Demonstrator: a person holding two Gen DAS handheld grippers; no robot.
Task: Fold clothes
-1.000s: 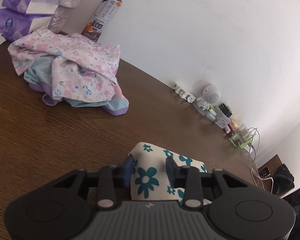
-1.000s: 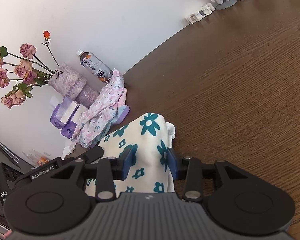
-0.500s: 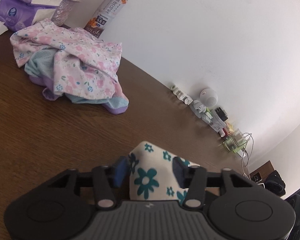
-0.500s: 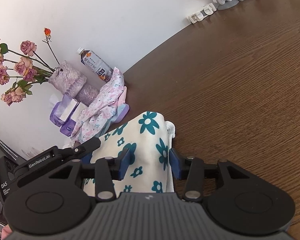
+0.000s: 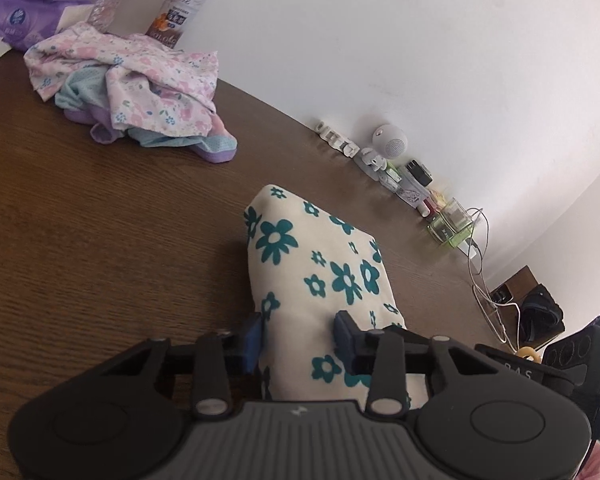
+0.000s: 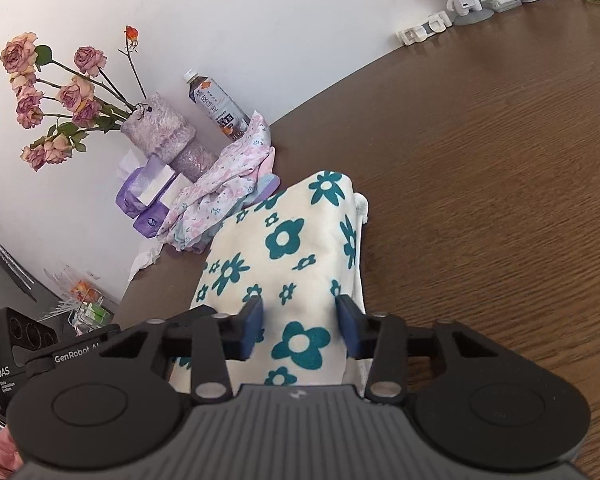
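Observation:
A cream cloth with teal flowers [image 5: 320, 264] lies folded into a thick bundle on the brown wooden table [image 5: 100, 240]. In the right wrist view the same cloth [image 6: 292, 240] runs from the table toward the camera. My left gripper [image 5: 298, 334] is open, its blue-padded fingers straddling the cloth's near end, the right finger resting over the fabric. My right gripper [image 6: 299, 322] is open too, with the cloth passing between its fingers. The cloth's near end is hidden under both gripper bodies. The other gripper's black body [image 5: 576, 364] shows at the right edge.
A heap of pink floral, light blue and purple clothes [image 5: 140, 92] lies at the back left beside a drink bottle [image 5: 182, 4], tissue packs [image 5: 24, 12] and a vase of roses [image 6: 156, 132]. Small gadgets and a white speaker figure [image 5: 388, 146] line the wall, with cables at the table's right end.
Both grippers have drawn back along the cloth, so much more of the folded bundle shows ahead of the fingers. The left fingers spread wider than a second ago.

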